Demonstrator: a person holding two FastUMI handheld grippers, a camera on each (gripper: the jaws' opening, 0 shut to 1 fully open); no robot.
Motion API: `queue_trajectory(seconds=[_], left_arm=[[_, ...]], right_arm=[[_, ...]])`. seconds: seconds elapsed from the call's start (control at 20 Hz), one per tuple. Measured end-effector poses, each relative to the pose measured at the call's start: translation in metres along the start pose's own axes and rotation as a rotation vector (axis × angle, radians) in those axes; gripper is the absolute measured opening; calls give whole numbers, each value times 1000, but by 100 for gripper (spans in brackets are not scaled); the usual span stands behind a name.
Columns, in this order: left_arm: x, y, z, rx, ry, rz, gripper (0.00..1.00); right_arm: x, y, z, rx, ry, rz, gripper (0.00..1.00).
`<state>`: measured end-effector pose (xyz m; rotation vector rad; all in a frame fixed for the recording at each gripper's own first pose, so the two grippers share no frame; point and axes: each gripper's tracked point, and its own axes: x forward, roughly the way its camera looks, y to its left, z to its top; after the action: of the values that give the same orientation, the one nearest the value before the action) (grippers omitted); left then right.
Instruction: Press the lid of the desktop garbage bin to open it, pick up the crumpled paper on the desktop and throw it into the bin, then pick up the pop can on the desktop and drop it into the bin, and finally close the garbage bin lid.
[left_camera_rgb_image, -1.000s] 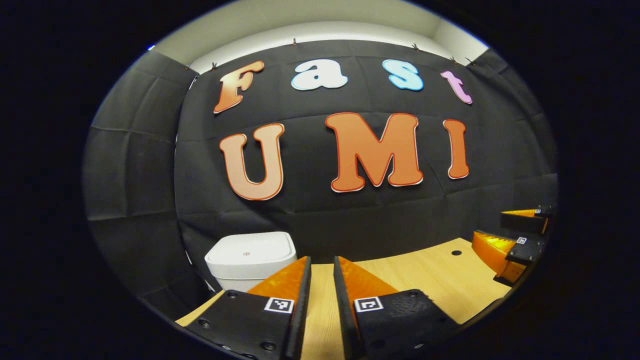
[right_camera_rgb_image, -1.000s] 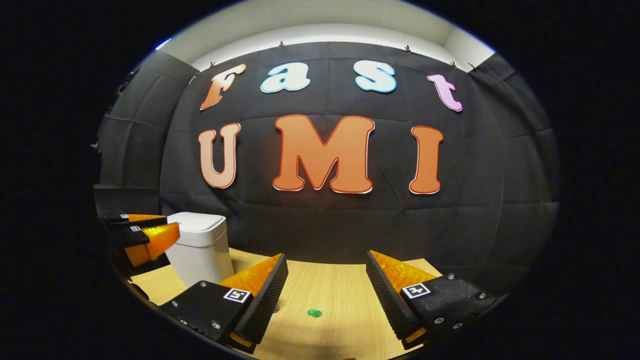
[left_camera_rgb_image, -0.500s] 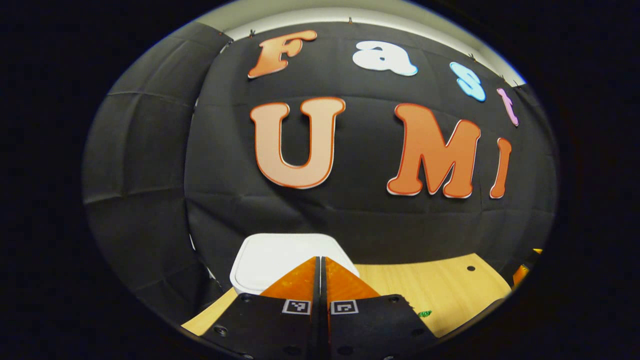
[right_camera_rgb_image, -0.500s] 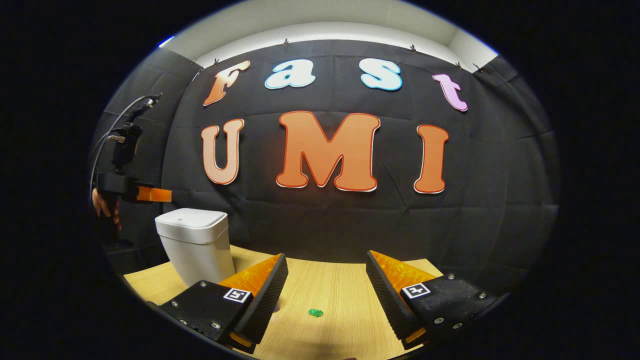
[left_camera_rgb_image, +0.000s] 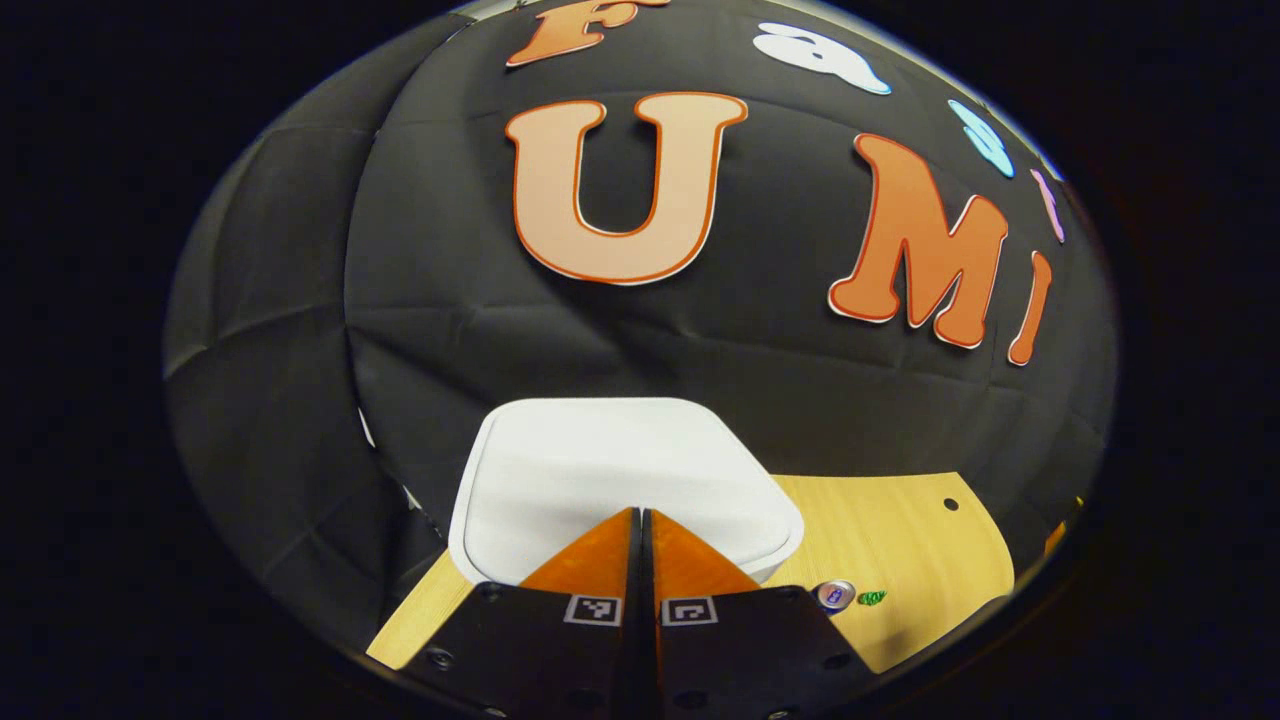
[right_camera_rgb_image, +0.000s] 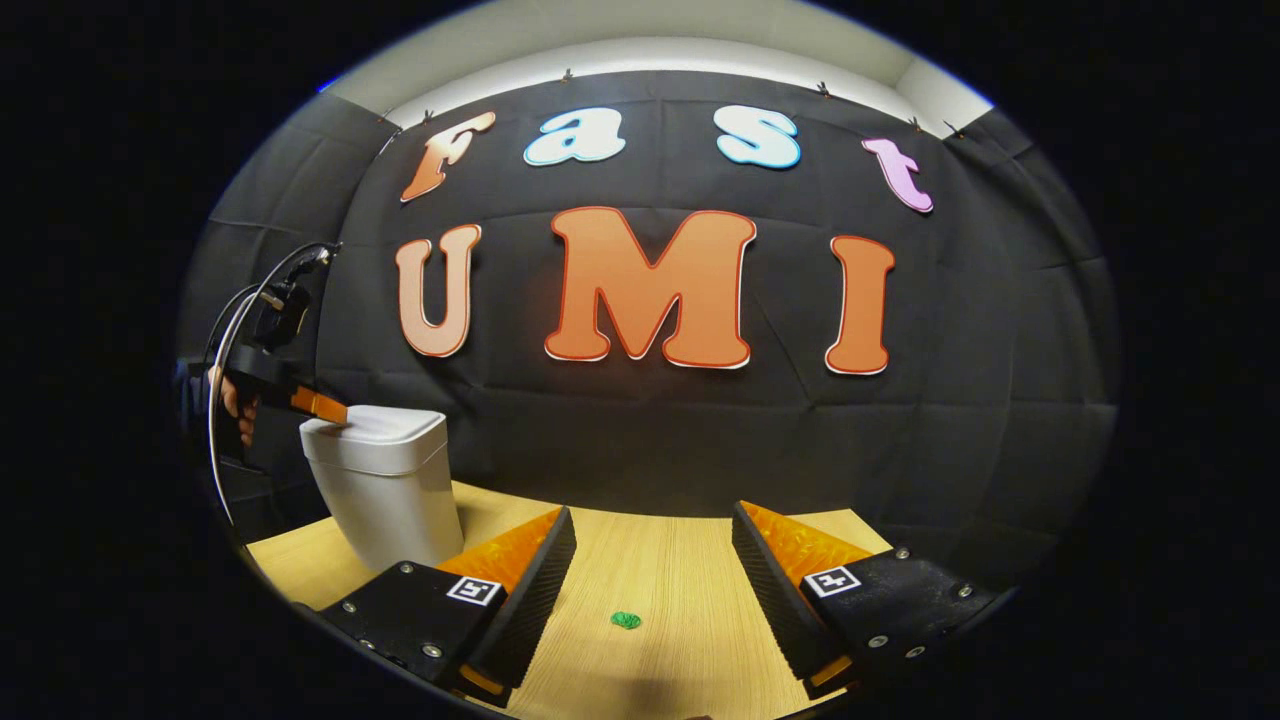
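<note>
The left gripper has its two fingers pressed flat together with nothing between them, and their joined tip sits over the near part of the bin lid, at or just above the white surface; from the right gripper view the same tool looks to be touching the lid's near edge, with a hand behind it. Just past the bin on the tool's right, a can stands on the table, only its top showing, with a small green scrap beside it. The right gripper hangs low over the wood with its fingers spread wide and empty, the same green scrap lying on the boards between them and a little ahead, the bin off to its left. I cannot pick out the crumpled paper for certain; the green scrap may be it. The worry is the press itself: if the tip bears down this close to the rim instead of nearer the lid's middle, the catch may not release, or the light bin may tip or skid toward the cloth wall behind it. A slanted push could also let the narrow tip slide off the smooth lid. And a shoved bin could knock the can over.
</note>
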<state>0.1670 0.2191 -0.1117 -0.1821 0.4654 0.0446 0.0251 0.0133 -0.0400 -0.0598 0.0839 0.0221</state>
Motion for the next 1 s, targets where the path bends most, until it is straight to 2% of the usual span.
queue_trajectory(seconds=[0.3,0.45,0.55,0.75,0.85,0.9,1.0], left_arm=[[1,-3,-6,-9,34,23,0],[-6,-5,-4,39,30,35,0],[-16,-8,14,45,-32,52,0],[-61,-13,71,98,-288,87,4],[-88,-28,77,114,-341,75,19],[-102,-34,79,112,-366,72,39],[-121,-47,75,89,-391,57,45]], right_arm=[[9,7,-9,-7,30,10,94],[11,13,-10,-2,35,28,94],[13,15,-11,6,45,38,94],[13,21,-18,35,64,80,94],[16,23,-23,55,77,93,94],[18,24,-26,59,86,93,94],[22,28,-34,62,105,104,94]])
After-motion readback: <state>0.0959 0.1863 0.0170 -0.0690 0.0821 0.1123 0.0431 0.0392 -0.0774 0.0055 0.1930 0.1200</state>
